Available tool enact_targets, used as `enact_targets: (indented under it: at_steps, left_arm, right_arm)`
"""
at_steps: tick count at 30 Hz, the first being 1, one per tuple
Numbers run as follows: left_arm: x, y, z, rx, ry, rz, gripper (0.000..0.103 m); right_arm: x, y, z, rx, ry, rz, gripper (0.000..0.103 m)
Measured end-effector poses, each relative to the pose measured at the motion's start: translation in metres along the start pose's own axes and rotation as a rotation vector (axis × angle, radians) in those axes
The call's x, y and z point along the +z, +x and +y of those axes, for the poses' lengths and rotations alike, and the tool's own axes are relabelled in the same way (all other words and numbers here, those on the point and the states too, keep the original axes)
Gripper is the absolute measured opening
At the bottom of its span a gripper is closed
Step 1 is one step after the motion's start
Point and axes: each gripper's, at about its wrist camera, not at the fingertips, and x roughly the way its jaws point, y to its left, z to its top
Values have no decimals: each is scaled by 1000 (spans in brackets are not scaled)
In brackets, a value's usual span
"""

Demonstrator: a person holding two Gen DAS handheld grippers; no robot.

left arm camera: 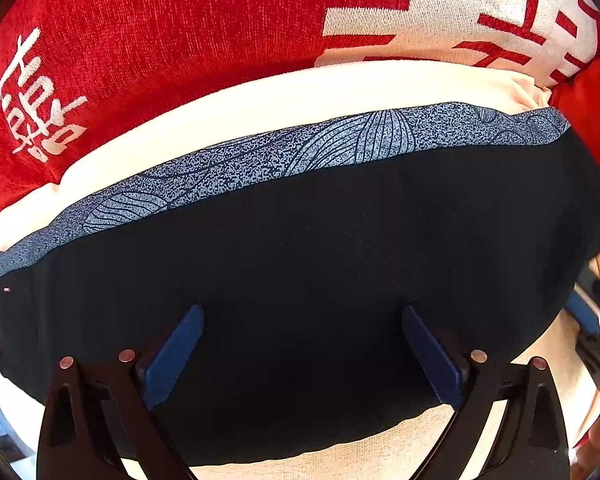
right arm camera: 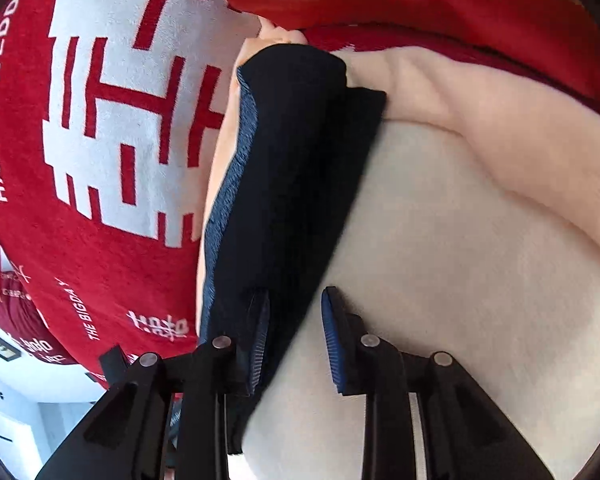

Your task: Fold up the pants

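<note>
Your left hand-held gripper (left arm camera: pixel 302 346) hangs spread wide over the folded black pants (left arm camera: pixel 300 248), gripping nothing; your right hand-held gripper (right arm camera: pixel 294 340) stands partly apart around their edge.

Both wrist views bright, evenly lit; colours saturated. The cream plush blanket (left arm camera: pixel 260 92) is close to overexposed in the left view, with little texture left. The black folded pants (left arm camera: pixel 300 248) read as a near-featureless dark mass; only the speckled blue-grey patterned band (left arm camera: pixel 260 160) holds sharp detail. Soft shadow under the blanket's fold in the right view (right arm camera: pixel 480 168). Strong fisheye bending: the red knitted throw with white lettering (right arm camera: pixel 100 120) curves toward the frame edges, corners vignetted black. Right view shows motion smear along the pants' edge (right arm camera: pixel 340 208); left view is crisp.
</note>
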Motion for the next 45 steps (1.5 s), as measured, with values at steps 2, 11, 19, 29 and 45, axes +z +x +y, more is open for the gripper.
enact_targets:
  at_steps: [2, 11, 19, 29, 45]
  left_arm:
    - [-1, 1, 1, -2, 1, -4, 100]
    - [3, 2, 3, -4, 9, 11, 100]
    - [6, 5, 4, -12, 6, -2, 100]
    - [11, -12, 10, -6, 18, -39, 95]
    - [30, -20, 14, -67, 1, -60, 71]
  right_arm:
    - [5, 8, 5, 17, -24, -17, 30]
    - [-11, -15, -2, 49, 44, -54, 51]
    - [5, 12, 34, 37, -137, -20, 80]
    - [-3, -21, -6, -34, 54, -48, 26]
    - [28, 7, 13, 42, 60, -44, 14]
